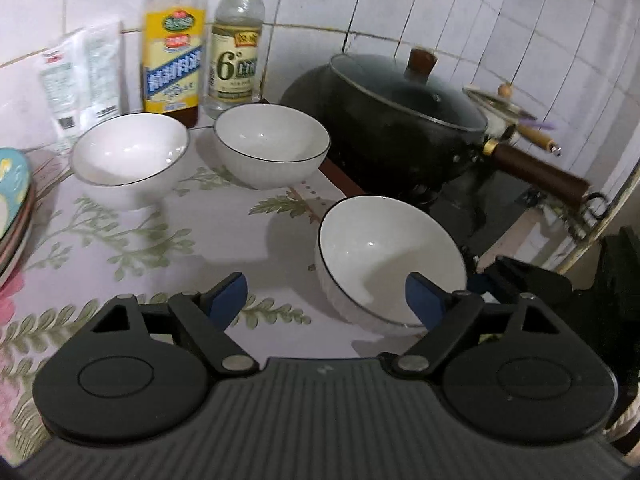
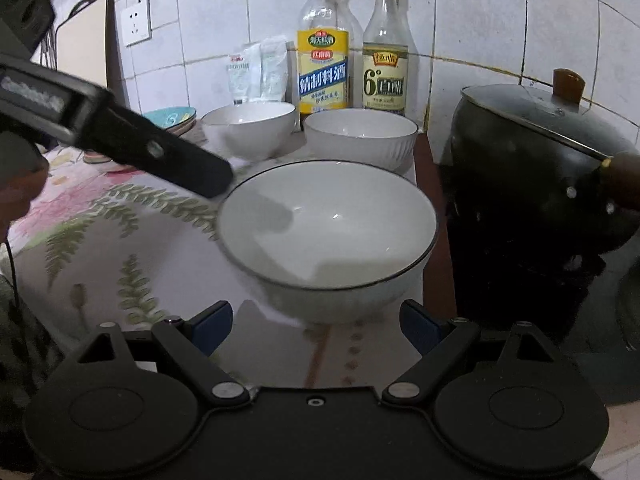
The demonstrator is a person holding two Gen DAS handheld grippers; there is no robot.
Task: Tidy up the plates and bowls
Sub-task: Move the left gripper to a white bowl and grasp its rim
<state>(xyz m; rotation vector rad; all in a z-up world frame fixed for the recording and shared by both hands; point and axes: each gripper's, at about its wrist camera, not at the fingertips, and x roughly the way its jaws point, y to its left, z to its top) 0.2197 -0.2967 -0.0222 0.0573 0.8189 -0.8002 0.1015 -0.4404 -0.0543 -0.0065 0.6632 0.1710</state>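
Near the counter's right edge beside the stove, a white bowl (image 2: 328, 236) is sitting upright between two spread, empty grippers, left gripper (image 1: 326, 298) and right gripper (image 2: 316, 322), two more bowls (image 1: 130, 160) standing behind.

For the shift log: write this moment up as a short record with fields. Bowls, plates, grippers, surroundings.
bowls: three white, dark-rimmed; near bowl alone in front, two back bowls side by side before the bottles
plates: stack of plates at far left
left gripper: open, beside near bowl
right gripper: open, facing near bowl
right of counter: black pot, lidded
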